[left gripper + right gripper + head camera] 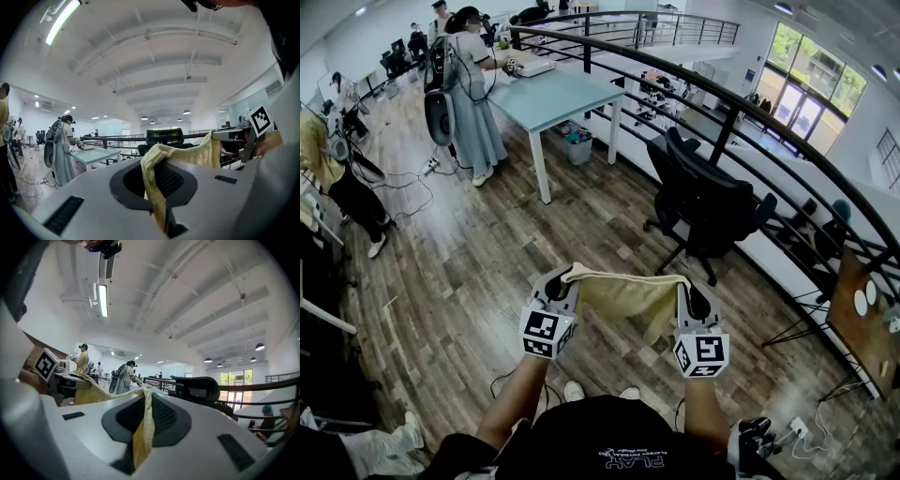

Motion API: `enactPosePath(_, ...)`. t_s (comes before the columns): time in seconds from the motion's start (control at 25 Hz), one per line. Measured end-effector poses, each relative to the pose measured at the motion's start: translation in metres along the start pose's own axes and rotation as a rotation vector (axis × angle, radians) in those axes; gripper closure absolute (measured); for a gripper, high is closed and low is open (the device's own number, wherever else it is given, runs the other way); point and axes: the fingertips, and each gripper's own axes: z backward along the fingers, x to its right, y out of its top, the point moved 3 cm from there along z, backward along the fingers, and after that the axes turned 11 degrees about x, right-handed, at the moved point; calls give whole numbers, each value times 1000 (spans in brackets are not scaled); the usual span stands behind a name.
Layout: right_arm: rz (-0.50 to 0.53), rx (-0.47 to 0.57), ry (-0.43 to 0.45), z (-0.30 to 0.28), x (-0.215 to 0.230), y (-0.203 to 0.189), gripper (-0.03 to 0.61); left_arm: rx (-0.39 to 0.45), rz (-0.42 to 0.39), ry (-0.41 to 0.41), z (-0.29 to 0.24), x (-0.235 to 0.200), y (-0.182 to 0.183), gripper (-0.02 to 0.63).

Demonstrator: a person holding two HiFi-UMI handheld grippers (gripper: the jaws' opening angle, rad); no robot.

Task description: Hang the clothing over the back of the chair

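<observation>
Spanning yellow clothing, left hand-held gripper and right hand-held gripper each clamp an edge (chair beyond).

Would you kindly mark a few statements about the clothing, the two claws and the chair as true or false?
1. The left claw is shut on the yellow clothing. True.
2. The black chair stands beside the curved railing. True.
3. The yellow clothing hangs over the back of the black chair. False: it is stretched between the two claws, apart from the chair.
4. The right claw is empty. False: it is shut on the other end of the clothing.
</observation>
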Motion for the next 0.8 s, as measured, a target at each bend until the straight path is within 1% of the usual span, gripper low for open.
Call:
enactPosePath(0.16, -2, 0, 0, -2, -8, 2, 538, 0, -5, 2, 5, -7, 5, 594)
enactPosePath(0.4, -6, -4, -17, 2, -13, 1, 538, 2, -4, -13, 7, -6, 2, 594)
enactPosePath(0.8, -29, 23, -64, 3, -26, 5, 538, 12, -14, -83, 6, -12, 5, 594)
